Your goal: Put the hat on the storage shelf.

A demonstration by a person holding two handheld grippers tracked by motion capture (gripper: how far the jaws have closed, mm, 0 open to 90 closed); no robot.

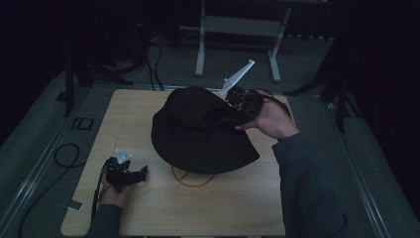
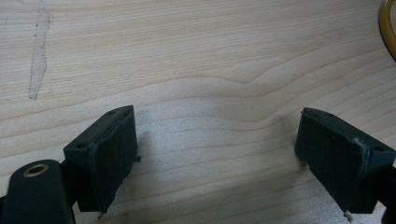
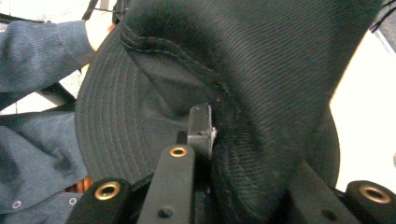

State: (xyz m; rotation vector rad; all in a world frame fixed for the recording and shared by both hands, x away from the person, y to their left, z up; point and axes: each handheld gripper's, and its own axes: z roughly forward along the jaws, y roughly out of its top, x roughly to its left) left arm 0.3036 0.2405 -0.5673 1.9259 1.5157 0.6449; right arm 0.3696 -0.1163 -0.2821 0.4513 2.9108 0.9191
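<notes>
A black bucket hat (image 1: 203, 129) lies brim-down in the middle of the wooden table (image 1: 148, 213), its crown crumpled to the right. At the crown's right side my right gripper (image 1: 236, 106) is shut on the hat, held in a hand. In the right gripper view the hat's fabric (image 3: 261, 70) is bunched between the jaws of my right gripper (image 3: 243, 144); one jaw presses on it and the fabric hides the other. My left gripper (image 1: 133, 174) rests low at the table's front left, open, with bare wood between the jaws of my left gripper (image 2: 215, 144).
A thin yellow ring (image 1: 190, 182) lies on the table, partly under the hat's front brim; the ring (image 2: 388, 32) sits at the left gripper view's edge. A cable (image 1: 64, 154) loops on the floor at left. A grey stand (image 1: 237, 29) is behind the table.
</notes>
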